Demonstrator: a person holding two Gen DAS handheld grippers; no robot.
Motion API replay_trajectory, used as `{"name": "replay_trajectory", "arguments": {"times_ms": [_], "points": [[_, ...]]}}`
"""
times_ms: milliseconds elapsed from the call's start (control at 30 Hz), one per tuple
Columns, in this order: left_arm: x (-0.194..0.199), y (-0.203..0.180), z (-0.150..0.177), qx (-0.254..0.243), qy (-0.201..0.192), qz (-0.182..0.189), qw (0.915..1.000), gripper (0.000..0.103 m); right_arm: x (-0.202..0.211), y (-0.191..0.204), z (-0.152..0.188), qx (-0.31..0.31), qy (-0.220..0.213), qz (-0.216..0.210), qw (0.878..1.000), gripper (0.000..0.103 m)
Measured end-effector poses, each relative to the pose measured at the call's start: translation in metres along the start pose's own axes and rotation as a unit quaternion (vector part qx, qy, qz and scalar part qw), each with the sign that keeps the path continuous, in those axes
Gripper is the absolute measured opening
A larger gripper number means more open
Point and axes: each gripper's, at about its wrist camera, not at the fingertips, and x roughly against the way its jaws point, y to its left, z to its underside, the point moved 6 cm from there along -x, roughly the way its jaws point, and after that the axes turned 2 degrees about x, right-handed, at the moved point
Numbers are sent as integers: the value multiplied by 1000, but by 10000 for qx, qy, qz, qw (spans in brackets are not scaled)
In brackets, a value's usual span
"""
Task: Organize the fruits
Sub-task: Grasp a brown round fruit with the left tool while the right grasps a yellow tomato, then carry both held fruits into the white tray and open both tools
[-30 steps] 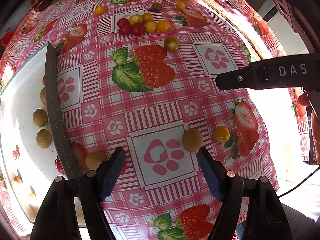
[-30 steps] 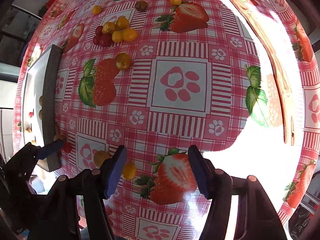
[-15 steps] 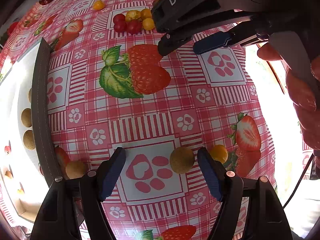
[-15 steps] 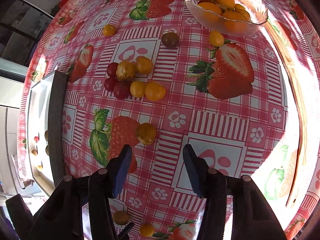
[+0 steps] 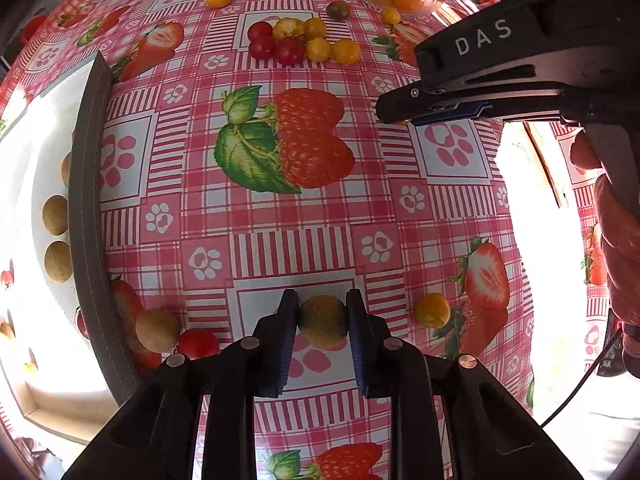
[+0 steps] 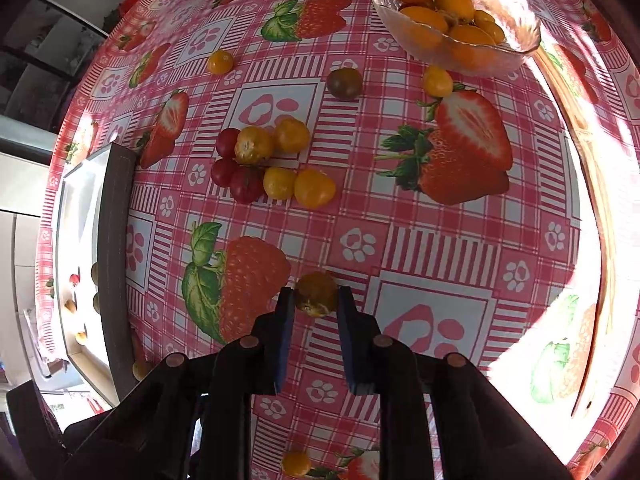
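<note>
Both pickups look under way at once; the left gripper [image 5: 322, 322] is closed onto a round tan-brown fruit [image 5: 322, 321] at the near middle of the pink checked, strawberry-printed surface [image 5: 280, 216]; the right gripper [image 6: 316, 304] is narrowed around a mottled yellow-brown fruit [image 6: 316, 293], pads about touching it. Next, I judge, lift each and carry it to its kind: the tan one left to the white tray [image 5: 36, 168], the yellow one far right to the clear glass bowl [image 6: 516, 46]. Both grippers point forward, low over the surface.
</note>
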Motion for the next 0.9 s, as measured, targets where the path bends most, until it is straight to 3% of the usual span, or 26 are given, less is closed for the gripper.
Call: {"name": "replay_trajectory", "arguments": {"times_ms": [233,433,900], "points": [[14,15,0,266,-3,207,9994,26,20,-10,25,-168,17,-28,9999,24],[36,28,-3,254,-188,162,9994,26,34,-3,42,-130,39,-86,9999,24],[80,85,5,732,-710,-70,9948,26,44,55,42,467,91,-154,9987,24]]}}
